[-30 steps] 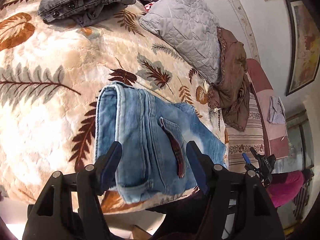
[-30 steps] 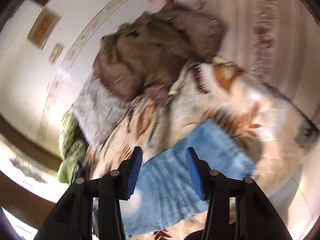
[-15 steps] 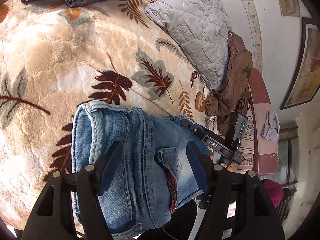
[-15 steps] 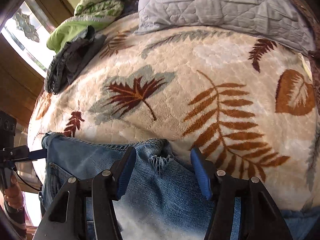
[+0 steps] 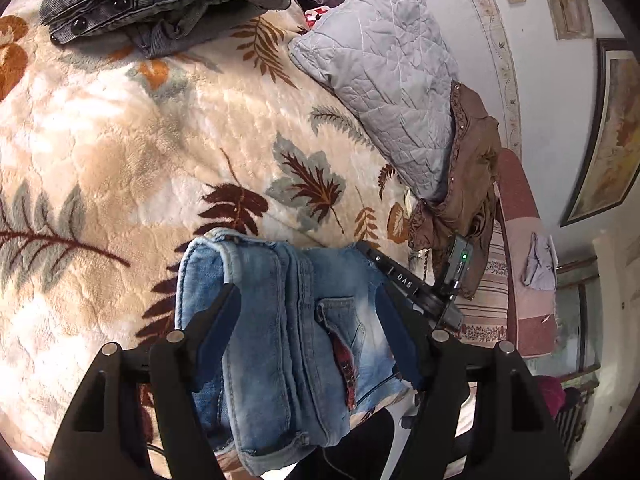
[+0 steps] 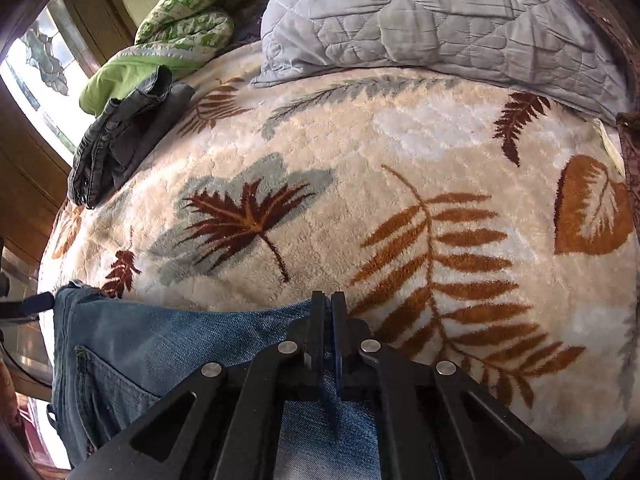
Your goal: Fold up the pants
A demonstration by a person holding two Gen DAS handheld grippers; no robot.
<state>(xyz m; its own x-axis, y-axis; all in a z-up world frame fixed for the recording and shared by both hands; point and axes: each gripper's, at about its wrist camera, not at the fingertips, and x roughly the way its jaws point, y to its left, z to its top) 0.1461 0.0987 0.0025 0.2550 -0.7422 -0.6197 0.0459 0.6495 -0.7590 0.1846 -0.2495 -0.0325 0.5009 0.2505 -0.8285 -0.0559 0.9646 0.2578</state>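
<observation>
On the bed: your folded jeans (image 5: 288, 320) lie on the leaf-print blanket (image 5: 120, 152).
Left gripper (image 5: 308, 320): yours hovers over the jeans, fingers spread.
Right gripper (image 6: 328, 320): yours is clamped on the jeans' edge.

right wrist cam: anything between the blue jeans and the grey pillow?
Only bare leaf-print blanket separates the blue jeans from the grey pillow in the right wrist view.

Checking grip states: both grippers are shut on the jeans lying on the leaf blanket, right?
Not quite. Only the right gripper is shut on the jeans; the left wrist view shows the left gripper open above them. The jeans do lie on the leaf blanket.
</observation>
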